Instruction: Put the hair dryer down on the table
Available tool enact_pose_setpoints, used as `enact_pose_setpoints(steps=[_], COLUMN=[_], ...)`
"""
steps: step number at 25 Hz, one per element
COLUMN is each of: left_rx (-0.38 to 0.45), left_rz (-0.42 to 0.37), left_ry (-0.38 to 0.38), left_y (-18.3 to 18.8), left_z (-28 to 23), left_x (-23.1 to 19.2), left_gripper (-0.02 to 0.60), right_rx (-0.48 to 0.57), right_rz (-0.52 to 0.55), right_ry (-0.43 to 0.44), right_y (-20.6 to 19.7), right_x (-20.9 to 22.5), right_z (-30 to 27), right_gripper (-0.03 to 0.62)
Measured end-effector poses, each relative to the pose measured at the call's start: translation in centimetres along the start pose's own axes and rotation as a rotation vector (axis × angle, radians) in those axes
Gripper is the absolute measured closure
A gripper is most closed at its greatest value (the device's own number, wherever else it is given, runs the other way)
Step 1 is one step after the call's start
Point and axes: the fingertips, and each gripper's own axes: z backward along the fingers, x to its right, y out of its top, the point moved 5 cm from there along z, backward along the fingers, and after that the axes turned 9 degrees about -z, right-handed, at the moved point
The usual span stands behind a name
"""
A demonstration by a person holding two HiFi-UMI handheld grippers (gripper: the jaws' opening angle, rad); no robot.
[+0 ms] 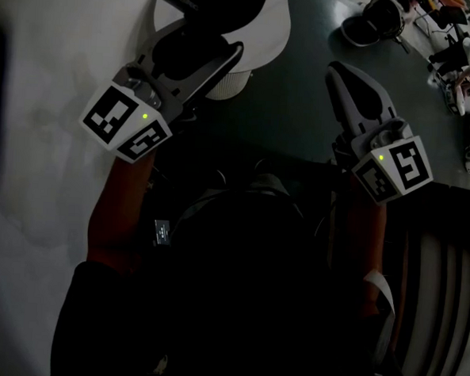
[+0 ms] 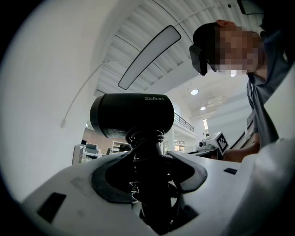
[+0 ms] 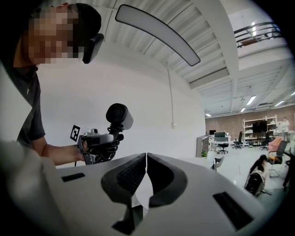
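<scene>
**Left gripper** (image 1: 202, 50): jaws set wide and clamped on the handle of the hair dryer (image 2: 132, 115). Its marker cube (image 1: 128, 121) sits at the rear, nearest the person.

**Hair dryer**: black and upright. The barrel head stands above the jaw tips, and the handle runs down between the pads. A coiled cord (image 2: 146, 138) is wound about the handle at the grip. The dryer is held in the air, not resting on anything.

**White round object** (image 1: 264, 30): just beyond the left jaw tips in the head view; its kind is not clear.

**Right gripper** (image 3: 146, 159): to the right of the left gripper and well apart from it. Its jaws are closed tip to tip with nothing between them.

**Loose clutter** (image 1: 457, 58): farther right and beyond the right gripper, on the dark floor (image 1: 303, 116).
</scene>
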Motion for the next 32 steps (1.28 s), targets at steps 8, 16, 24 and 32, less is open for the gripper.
enact_pose_setpoints(steps=[8,16,24,32], left_rx=[-0.032,-0.023,-0.004,-0.021], left_rz=[0.044,0.006,-0.007,-0.010], left_ry=[0.030,0.078,0.119,0.108], left_y=[-0.5,-0.5,-2.8,-2.5], left_z=[-0.1,-7.3,-10.3,-11.6], left_x=[-0.3,-0.8,0.7,-3.3], left_gripper=[0.357,0.357,0.357,0.357], right_rx=[-0.008,-0.011,-0.021,-0.029], right_rz=[-0.007,-0.029,-0.003,-0.039], right_ry=[0.033,0.081,0.096,0.088], right_y=[0.4,1.7,0.6,1.3], right_x=[1.1,8.8,12.8,14.7], right_z=[-1.3,-1.0,1.0,-2.6], right_gripper=[0.585,0.585,0.585,0.585])
